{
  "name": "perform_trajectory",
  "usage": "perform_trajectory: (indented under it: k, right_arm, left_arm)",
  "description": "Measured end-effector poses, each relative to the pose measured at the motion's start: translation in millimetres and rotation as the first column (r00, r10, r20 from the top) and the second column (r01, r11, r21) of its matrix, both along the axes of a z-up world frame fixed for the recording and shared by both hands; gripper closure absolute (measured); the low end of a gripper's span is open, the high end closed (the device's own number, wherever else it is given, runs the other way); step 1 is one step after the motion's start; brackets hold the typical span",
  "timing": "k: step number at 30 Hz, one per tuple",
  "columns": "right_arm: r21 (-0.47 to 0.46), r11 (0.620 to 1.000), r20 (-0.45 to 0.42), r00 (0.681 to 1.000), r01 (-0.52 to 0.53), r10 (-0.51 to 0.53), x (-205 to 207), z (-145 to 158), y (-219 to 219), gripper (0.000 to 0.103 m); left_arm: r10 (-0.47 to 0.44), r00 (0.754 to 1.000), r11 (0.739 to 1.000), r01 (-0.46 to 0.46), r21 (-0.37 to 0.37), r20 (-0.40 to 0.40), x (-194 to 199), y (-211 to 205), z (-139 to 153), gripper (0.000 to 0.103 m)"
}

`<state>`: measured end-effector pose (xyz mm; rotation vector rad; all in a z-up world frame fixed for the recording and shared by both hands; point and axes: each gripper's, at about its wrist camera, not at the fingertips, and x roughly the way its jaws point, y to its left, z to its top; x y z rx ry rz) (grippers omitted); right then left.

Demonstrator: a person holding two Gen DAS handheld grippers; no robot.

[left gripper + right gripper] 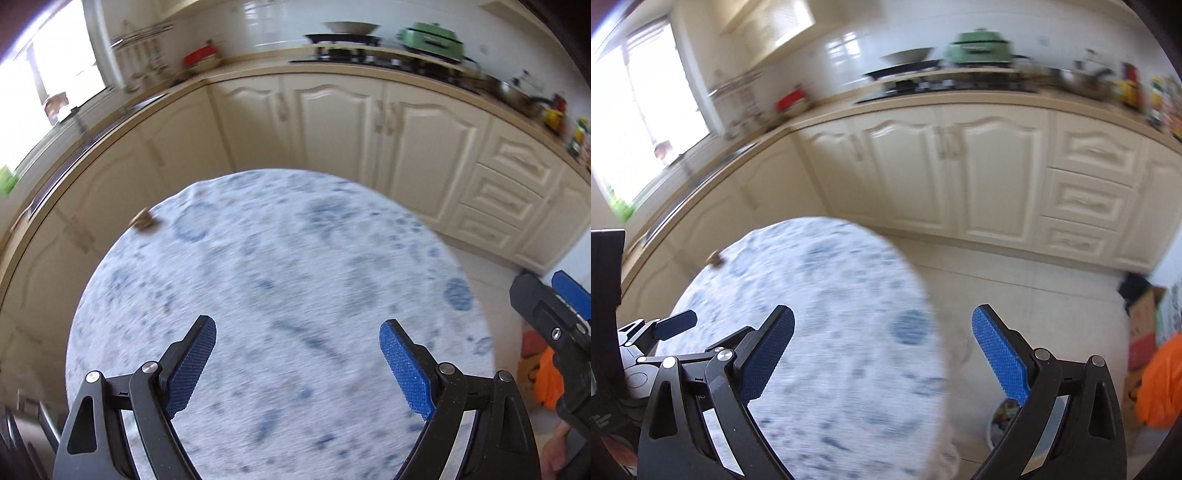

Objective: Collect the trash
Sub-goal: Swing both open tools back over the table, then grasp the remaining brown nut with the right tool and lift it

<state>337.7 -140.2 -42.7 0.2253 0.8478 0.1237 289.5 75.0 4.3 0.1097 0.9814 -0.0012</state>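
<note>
A small crumpled brown scrap (143,220) lies at the far left edge of the round table (280,288), which wears a white cloth with blue blotches. The same brown scrap (716,257) shows in the right wrist view at the table's (827,332) far left rim. My left gripper (297,334) hangs open above the near part of the cloth, nothing between its blue pads. My right gripper (883,321) is open too, over the table's right edge, empty. Part of the right gripper (554,325) shows at the right of the left wrist view. Both pictures are blurred.
Cream kitchen cabinets (332,122) curve behind the table, with a hob, a pan and a green pot (430,38) on the counter. On the floor to the right stand a small bin with rubbish (1006,415), an orange bag (1160,384) and cardboard boxes (1143,325).
</note>
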Motion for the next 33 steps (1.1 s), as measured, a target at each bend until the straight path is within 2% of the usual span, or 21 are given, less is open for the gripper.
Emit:
perform_trajectory:
  k: [9,13,20,26,33]
  right_arm:
    - [-0.002,0.978,-0.012,0.978,-0.210,0.210,24,-6,84,0.004]
    - [-0.004,0.964,-0.034,0.963,-0.267,0.266,38,-12,113,0.004]
    - [-0.044,0.940,-0.044,0.941,-0.338,0.337,67,-18,161,0.004]
    - [-0.056,0.922,-0.049,0.923,-0.383,0.381,102,-22,195,0.004]
    - [-0.086,0.887,-0.067,0.891,-0.454,0.450,144,-32,245,0.004]
  left_arm:
    - [0.187,0.981,0.982,-0.188,-0.016,-0.042,-5,74,4,0.016]
    - [0.238,0.969,0.970,-0.241,-0.034,-0.057,15,102,-5,0.016]
    - [0.299,0.950,0.950,-0.305,-0.071,-0.084,37,146,-21,0.015]
    - [0.318,0.940,0.938,-0.331,-0.104,-0.120,72,180,-41,0.015]
    - [0.372,0.916,0.911,-0.391,-0.132,-0.151,115,229,-62,0.015]
